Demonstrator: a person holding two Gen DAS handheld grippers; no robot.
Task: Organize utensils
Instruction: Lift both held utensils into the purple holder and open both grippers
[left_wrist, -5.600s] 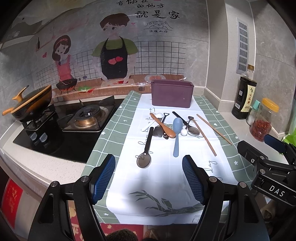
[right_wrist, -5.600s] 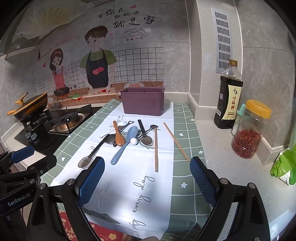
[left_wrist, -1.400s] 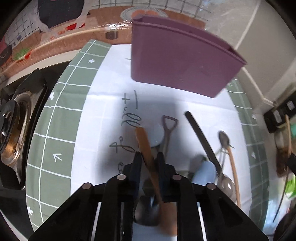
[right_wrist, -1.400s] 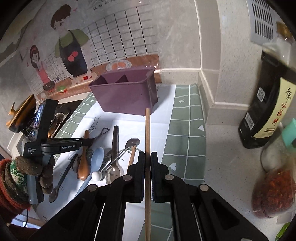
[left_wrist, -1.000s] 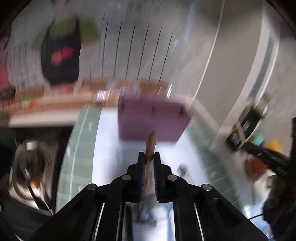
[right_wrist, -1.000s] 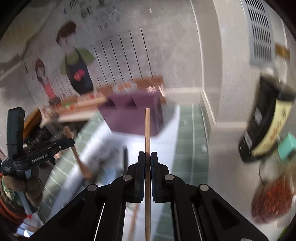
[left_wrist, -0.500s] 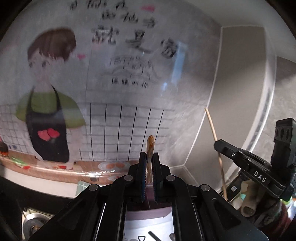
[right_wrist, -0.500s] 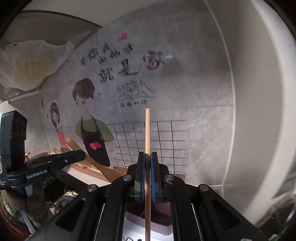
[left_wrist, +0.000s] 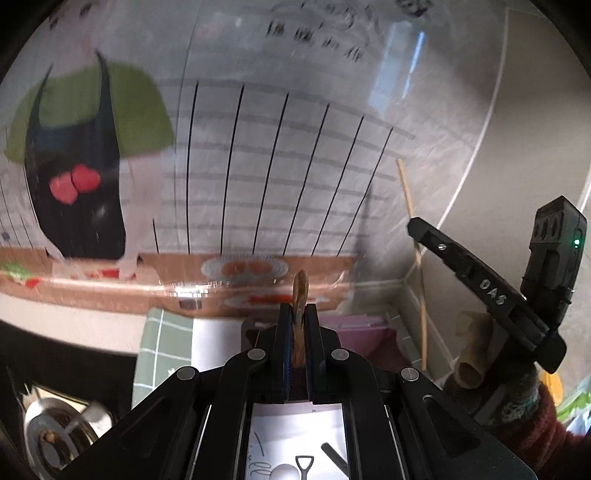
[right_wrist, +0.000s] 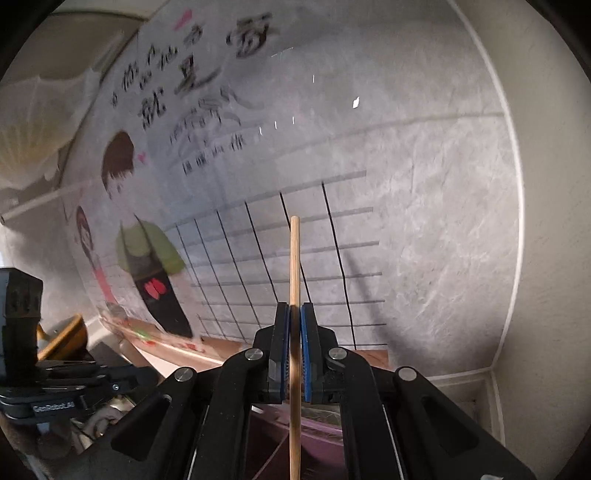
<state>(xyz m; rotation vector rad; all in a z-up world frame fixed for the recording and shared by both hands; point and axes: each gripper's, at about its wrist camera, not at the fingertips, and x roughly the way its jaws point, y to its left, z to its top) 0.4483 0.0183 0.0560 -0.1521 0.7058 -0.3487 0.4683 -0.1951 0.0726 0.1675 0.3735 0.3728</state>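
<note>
Wooden stuff in both hands right now. The left gripper (left_wrist: 298, 314) has its jaws clamped on the handle of a wooden spoon (left_wrist: 300, 291), whose tip pokes up between the blue pads. The right gripper (right_wrist: 294, 317) is pinched tight on a single chopstick (right_wrist: 294, 258), which runs straight up through the jaws and out both ends. From the left wrist view you can see that same chopstick standing nearly upright off to the right, tilted a bit.

Both tools are up in the air, pointed toward the wall poster (right_wrist: 207, 155), with the purple holder (left_wrist: 364, 334) sitting low and just beyond the grippers, on the table by the back wall. My guess is they're held upright like that so they can drop end-first into the holder's compartments. Which compartment each is lined up with, I can't tell, the jaws hide most of the bin. A few utensils are waiting on the white cloth (left_wrist: 295, 417) below.
</note>
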